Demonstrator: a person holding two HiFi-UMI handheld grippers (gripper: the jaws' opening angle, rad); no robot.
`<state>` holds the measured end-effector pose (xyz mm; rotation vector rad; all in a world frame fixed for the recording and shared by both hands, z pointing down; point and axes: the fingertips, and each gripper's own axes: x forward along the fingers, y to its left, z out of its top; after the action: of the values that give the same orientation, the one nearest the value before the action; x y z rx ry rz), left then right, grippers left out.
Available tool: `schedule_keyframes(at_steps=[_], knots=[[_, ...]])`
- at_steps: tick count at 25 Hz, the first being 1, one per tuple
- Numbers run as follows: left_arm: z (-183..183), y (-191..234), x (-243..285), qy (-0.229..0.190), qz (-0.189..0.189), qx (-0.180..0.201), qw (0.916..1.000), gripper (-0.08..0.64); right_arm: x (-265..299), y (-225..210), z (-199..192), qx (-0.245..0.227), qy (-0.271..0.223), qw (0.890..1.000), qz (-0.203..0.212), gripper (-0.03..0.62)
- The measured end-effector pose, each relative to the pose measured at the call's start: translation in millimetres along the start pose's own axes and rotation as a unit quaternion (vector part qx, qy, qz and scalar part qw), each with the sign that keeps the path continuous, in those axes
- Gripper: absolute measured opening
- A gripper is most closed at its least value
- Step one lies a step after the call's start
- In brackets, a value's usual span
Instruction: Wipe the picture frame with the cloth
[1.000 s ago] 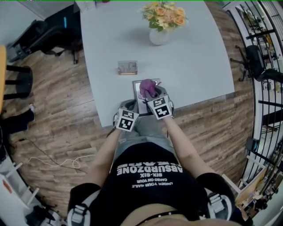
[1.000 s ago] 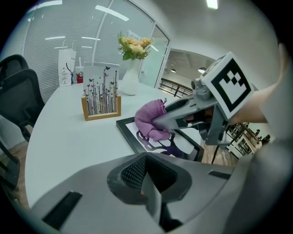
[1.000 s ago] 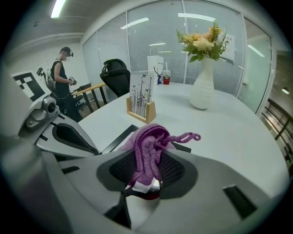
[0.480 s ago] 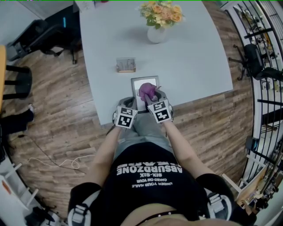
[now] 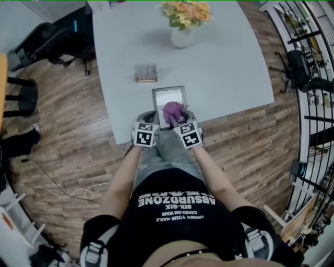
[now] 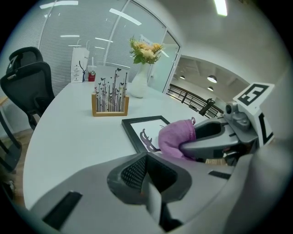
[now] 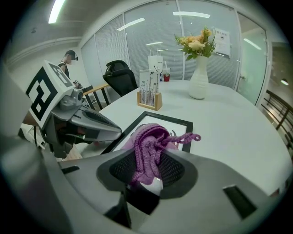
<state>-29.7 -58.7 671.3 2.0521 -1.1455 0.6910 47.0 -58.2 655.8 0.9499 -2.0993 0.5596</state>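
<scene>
Purple knitted cloth (image 5: 172,111) (image 7: 149,141), 1 piece, is bunched up and clamped between the 2 jaws of the right gripper (image 5: 180,121) (image 7: 146,169). A loose strand sticks out past the jaw tips. The bunch sits over the near half of the 1 picture frame (image 5: 168,95) (image 6: 137,132). The views do not show whether it presses on the glass.

The frame is black with a white picture bearing 1 dark figure. It lies flat on the pale table (image 5: 219,68), close to the near edge, with its long sides running away from the person.

The left gripper (image 5: 150,119) (image 6: 146,176) has its 2 jaws pressed together with nothing between them. Its tip is just beside the frame's near left corner, apart from the cloth. The 2 grippers sit side by side, each with 1 marker cube on top.

Beyond the frame stands 1 small wooden card holder (image 5: 145,73) (image 6: 110,97), upright, holding a card printed with thin dark stems. Farther back is 1 white vase (image 5: 181,37) with orange and yellow flowers (image 5: 182,13). At the far end of the table stands 1 white paper bag (image 6: 79,64). A black office chair (image 6: 25,77) stands off the table's left side on the wooden floor (image 5: 68,135).
</scene>
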Motion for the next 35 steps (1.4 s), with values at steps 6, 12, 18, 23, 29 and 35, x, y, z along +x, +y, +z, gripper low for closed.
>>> schedule_keyframes(at_steps=[6,12,18,23,29,35], knots=[[0.9,-0.4,-1.5,-0.010,0.013,0.001,0.9999,0.015,-9.0,11.3,-9.5,0.004,0.001,1.000,0.008,0.146],[-1.4,-1.2,-1.3,-0.014,0.026,0.016,0.9994,0.015,-14.3,20.4,-18.6,-0.004,-0.013,1.000,0.003,0.146],[-1.7,-1.4,-1.5,-0.013,0.036,0.021,0.9991,0.015,-17.4,18.7,-20.8,-0.026,-0.012,1.000,-0.004,0.146],[-0.1,-5.3,-2.4,-0.012,0.045,0.059,0.9972,0.015,-23.7,13.6,-23.2,-0.045,-0.011,0.999,-0.013,0.146],[0.6,-3.7,-1.3,-0.015,0.043,0.045,0.9980,0.015,-34.1,-3.8,-25.7,-0.072,-0.020,0.996,-0.046,0.146],[-0.5,-3.2,-2.2,-0.013,0.037,0.036,0.9986,0.015,-37.6,-3.6,-29.0,-0.105,-0.021,0.992,-0.067,0.146]])
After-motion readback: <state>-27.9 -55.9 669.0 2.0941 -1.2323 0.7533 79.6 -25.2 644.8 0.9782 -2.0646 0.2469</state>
